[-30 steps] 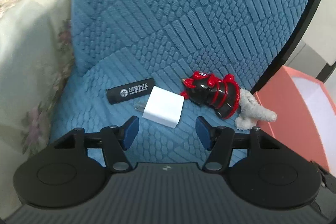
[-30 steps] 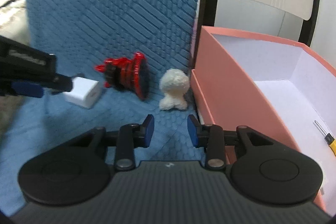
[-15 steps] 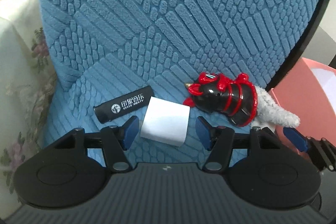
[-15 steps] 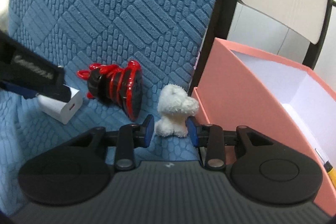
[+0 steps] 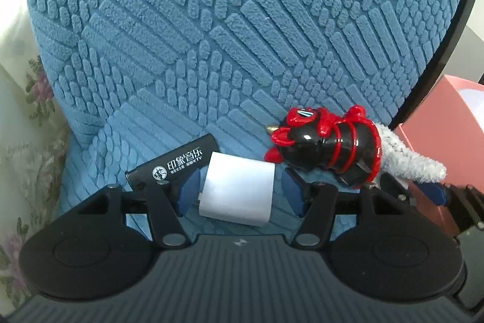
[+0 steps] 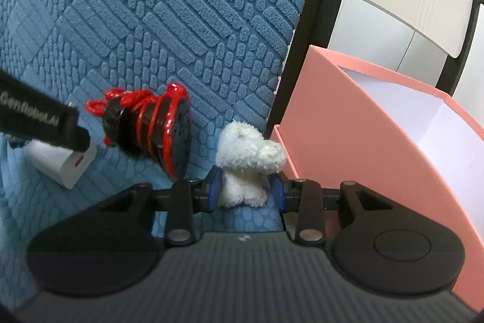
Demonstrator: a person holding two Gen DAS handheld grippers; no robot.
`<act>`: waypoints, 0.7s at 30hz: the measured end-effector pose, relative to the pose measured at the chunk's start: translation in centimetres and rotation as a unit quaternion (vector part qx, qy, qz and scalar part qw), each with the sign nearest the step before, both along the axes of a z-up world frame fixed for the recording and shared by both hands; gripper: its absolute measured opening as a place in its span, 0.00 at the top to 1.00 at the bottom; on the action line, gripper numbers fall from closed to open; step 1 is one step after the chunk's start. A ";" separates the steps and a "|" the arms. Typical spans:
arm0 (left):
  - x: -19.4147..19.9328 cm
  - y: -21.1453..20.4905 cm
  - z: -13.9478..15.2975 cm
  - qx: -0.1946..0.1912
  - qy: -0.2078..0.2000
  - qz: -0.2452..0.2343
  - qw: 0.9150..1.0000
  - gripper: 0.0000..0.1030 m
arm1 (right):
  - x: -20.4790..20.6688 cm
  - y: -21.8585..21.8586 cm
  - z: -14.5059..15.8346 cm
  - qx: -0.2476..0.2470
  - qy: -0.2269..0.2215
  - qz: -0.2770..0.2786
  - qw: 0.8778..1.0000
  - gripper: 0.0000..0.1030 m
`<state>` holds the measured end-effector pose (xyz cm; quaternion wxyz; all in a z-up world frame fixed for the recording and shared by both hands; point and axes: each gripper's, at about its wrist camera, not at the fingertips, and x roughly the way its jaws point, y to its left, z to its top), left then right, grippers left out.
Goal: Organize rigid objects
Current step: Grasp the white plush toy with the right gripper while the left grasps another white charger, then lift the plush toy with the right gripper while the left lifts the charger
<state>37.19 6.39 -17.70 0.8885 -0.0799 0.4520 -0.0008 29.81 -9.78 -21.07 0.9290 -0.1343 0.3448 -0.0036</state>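
White plastic sits between our left gripper's (image 5: 239, 191) jaws: the small charger block (image 5: 239, 191) lies on the blue textured chair seat (image 5: 169, 123), low in the left wrist frame, with the jaws spread wide on either side of it and a visible gap at each pad, so nothing is clamped yet. Just left of it lies a black lighter (image 5: 174, 161) with white print, partly behind the left finger. To the right of the charger, a red and black figurine (image 5: 329, 146) lies on its side.

In the right wrist frame our right gripper (image 6: 245, 191) straddles a white plush toy (image 6: 246, 164) low at centre, its jaws open around the toy's lower part; whether the pads touch the fur we cannot tell. The pink box (image 6: 348, 141) stands just right of the toy, beyond the seat's edge.

We judge the sorting barely begun: four items lie on the seat, and both grasps are only lined up. The box's floor is cut off by its wall and the frame edge, so we cannot tell what it holds. The charger's prongs are mostly hidden by the left finger.
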 end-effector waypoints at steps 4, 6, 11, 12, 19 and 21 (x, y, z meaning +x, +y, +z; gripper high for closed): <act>0.2 0.2 -0.5 0.000 0.005 0.003 1.000 0.36 | 0.3 -0.2 -0.2 0.013 0.002 -0.002 1.000 0.70; 0.3 0.2 -0.6 0.003 0.009 0.003 1.000 0.36 | 0.2 -0.2 -0.2 0.016 0.003 -0.002 1.000 0.72; 0.4 -0.6 -1.4 0.021 0.014 -0.005 1.000 0.35 | -0.8 -0.2 0.2 0.022 0.004 0.000 1.000 0.74; 0.4 -0.9 -1.5 0.026 0.015 -0.006 1.000 0.35 | -1.0 -0.2 0.1 0.021 0.004 0.001 1.000 0.74; 0.7 -1.1 -2.3 0.026 0.025 0.013 0.999 0.38 | -1.7 0.2 0.1 0.020 0.001 0.018 1.000 0.75; 0.4 -1.3 -2.3 0.023 0.028 0.019 0.999 0.38 | -1.7 0.2 0.0 0.023 0.003 0.019 1.000 0.75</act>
